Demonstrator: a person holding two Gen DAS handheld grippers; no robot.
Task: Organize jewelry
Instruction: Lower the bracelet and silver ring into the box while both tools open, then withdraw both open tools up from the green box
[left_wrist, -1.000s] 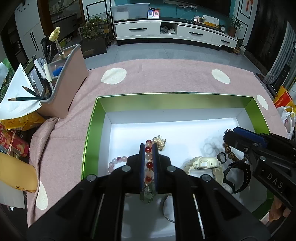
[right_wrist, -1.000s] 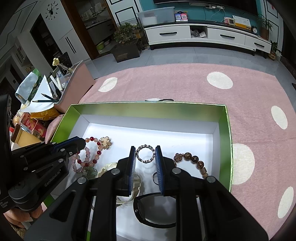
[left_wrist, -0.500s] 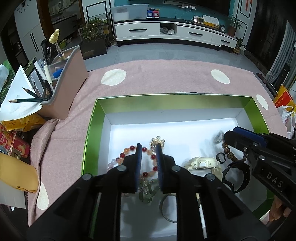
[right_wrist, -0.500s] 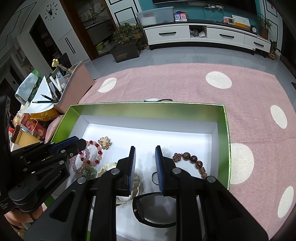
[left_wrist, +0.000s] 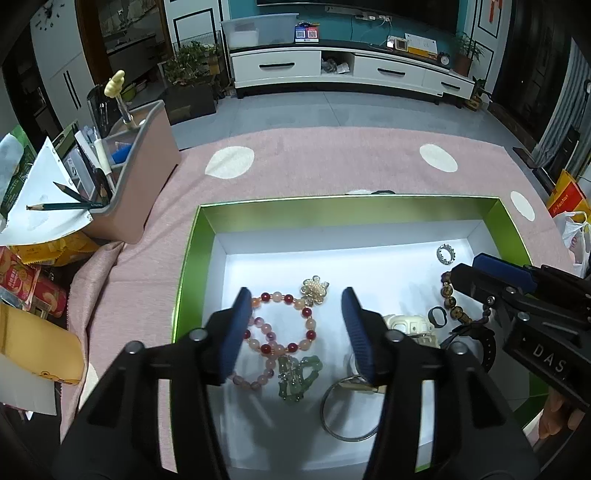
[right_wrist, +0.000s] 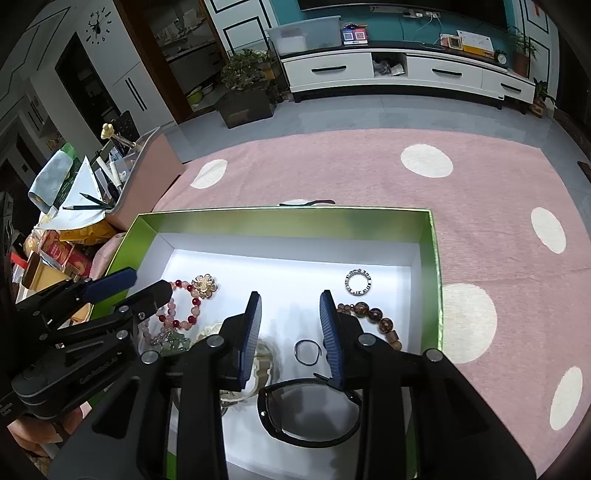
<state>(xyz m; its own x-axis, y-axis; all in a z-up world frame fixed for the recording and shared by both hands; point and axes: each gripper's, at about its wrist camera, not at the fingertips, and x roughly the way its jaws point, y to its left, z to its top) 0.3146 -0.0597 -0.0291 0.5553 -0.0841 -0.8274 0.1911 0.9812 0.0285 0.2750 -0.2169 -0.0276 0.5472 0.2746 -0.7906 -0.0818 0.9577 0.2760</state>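
A green-walled box (left_wrist: 347, 210) with a white floor rests on a pink cloth with white dots (right_wrist: 480, 192); all the jewelry lies inside it. The left gripper (left_wrist: 293, 328) hangs over the box's left half, its jaws having just been opening; they stand apart, pressing on nothing. Between and below its blue pads (left_wrist: 236, 332) lies a bracelet of red and pink beads (left_wrist: 284, 321), flat on the floor, with a gold flower charm (left_wrist: 314, 290) at its far side and a green pendant (left_wrist: 297, 376) at its near side. A plain metal bangle (left_wrist: 345, 410) lies by the near edge. The right gripper (right_wrist: 290, 332) hangs over the box's middle, its jaws likewise just opening and empty. A small dark loop (right_wrist: 307, 352) lies on the floor between them. A studded silver ring (right_wrist: 358, 282) sits toward the far right corner, a brown bead bracelet (right_wrist: 376, 317) along the right wall, a black watch strap (right_wrist: 310, 413) by the near edge, and a cream watch (left_wrist: 410, 326) just left of it.
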